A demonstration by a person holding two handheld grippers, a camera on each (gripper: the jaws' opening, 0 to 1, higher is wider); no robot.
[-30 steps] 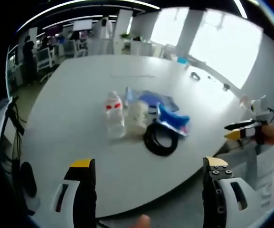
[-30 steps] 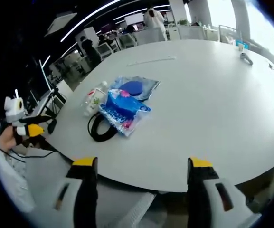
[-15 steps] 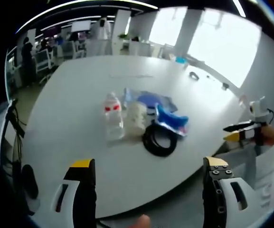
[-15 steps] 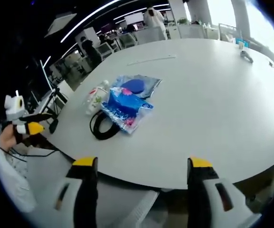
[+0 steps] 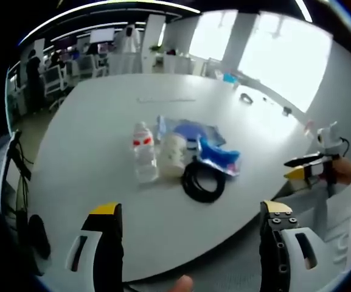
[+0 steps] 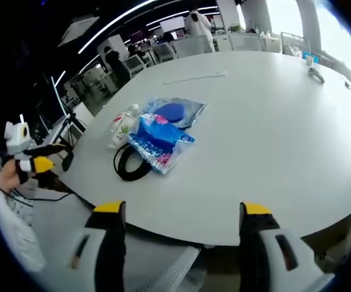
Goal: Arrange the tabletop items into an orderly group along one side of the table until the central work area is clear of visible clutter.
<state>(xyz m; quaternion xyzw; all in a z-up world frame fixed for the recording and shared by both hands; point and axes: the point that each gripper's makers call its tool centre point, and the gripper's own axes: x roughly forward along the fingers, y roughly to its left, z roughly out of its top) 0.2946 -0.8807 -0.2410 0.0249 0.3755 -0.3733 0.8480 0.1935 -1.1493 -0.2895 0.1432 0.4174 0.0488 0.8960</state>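
my left tongs (image 5: 187, 228) apart | my right tongs (image 6: 178, 228) apart | black cable coil (image 5: 203, 180) ahead on table (image 5: 90, 146), left nearer

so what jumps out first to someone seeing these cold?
The small cluster on the big white table: a coiled black cable at its near edge, a clear bottle with a red label beside a pale bottle, and blue plastic packets behind. Both hand-held grippers sit open off the table's near edge, the left hand-held gripper and the right hand-held gripper, holding nothing.
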